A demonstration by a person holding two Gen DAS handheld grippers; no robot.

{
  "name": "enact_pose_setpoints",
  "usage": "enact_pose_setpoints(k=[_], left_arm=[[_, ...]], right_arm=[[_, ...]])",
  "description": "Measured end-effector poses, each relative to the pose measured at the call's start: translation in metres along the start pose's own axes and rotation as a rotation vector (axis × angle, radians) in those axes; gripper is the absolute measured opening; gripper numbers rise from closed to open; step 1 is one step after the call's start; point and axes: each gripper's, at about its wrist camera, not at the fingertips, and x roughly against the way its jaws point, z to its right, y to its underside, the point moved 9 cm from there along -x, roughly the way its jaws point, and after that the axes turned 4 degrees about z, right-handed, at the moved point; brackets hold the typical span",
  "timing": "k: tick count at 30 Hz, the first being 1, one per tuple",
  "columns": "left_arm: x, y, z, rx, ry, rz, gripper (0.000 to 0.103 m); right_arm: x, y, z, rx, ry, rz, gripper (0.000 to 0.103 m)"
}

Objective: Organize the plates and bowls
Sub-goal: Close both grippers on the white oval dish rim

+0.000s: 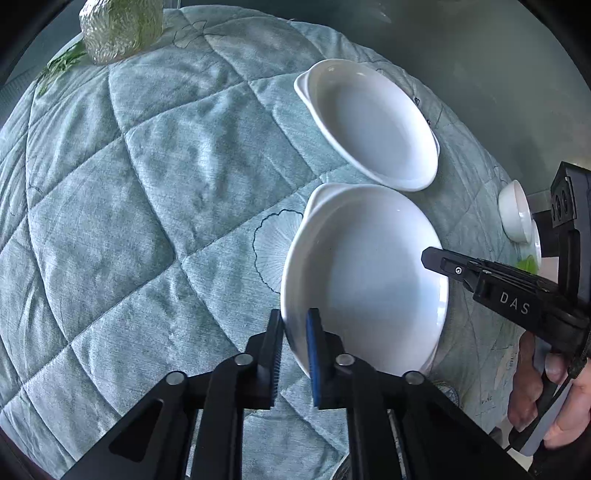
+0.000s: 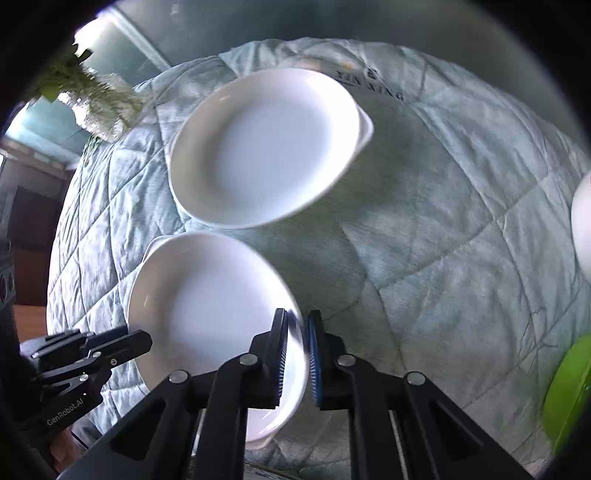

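Two white oval dishes with small handles lie on the quilted blue-green cloth. The nearer dish point(image 1: 369, 266) point(image 2: 199, 302) is held at both sides. My left gripper point(image 1: 295, 326) is shut on its left rim, one pad outside and the blue pad inside. My right gripper point(image 2: 298, 330) is shut on its right rim in the same way. In the left wrist view the right gripper point(image 1: 430, 257) reaches over the dish's right edge, and in the right wrist view the left gripper point(image 2: 142, 341) shows at its left edge. The farther dish point(image 1: 369, 122) point(image 2: 266, 147) lies free just behind.
A small white bowl point(image 1: 513, 210) point(image 2: 583, 225) stands to the right, with a green bowl point(image 2: 569, 391) near the front right. A glass vase with greenery point(image 1: 118, 29) point(image 2: 99, 107) stands at the far left. The cloth point(image 1: 147, 221) covers the table to its rounded edges.
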Motion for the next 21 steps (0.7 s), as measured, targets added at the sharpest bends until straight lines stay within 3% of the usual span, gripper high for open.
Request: enact_pose_setpoints(k=[13,21], left_arm=[[-0.0016,0.0031,-0.0088,0.014,0.03,-0.003,0.005],[0.0058,0.0,0.0002,-0.023,-0.014,0.024,0.004]], right_arm=[[-0.0034,-0.0003,-0.0026,0.02,0.042,-0.003,0.011],[-0.0008,0.002,-0.0021,-0.016,0.03,0.0,0.01]])
